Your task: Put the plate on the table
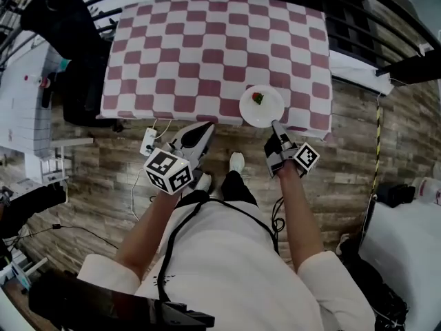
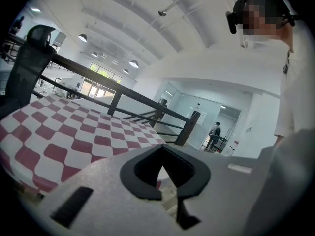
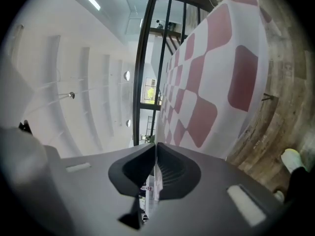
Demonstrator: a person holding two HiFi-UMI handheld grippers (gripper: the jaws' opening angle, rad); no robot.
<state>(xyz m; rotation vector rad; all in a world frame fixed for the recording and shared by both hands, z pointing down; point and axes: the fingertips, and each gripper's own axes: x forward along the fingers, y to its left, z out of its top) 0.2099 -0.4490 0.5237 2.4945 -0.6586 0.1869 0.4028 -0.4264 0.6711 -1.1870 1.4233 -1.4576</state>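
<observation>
A white plate carrying a small red and green piece of food is at the near edge of the table, which wears a red-and-white checked cloth. My right gripper is shut on the plate's near rim. In the right gripper view the plate appears edge-on as a thin white strip between the right gripper's closed jaws. I cannot tell whether the plate rests on the cloth. My left gripper hangs below the table edge, shut and holding nothing; its tips meet.
A black chair stands at the table's left. A black railing runs behind and to the right of the table. A white power strip with cables lies on the wooden floor by my feet.
</observation>
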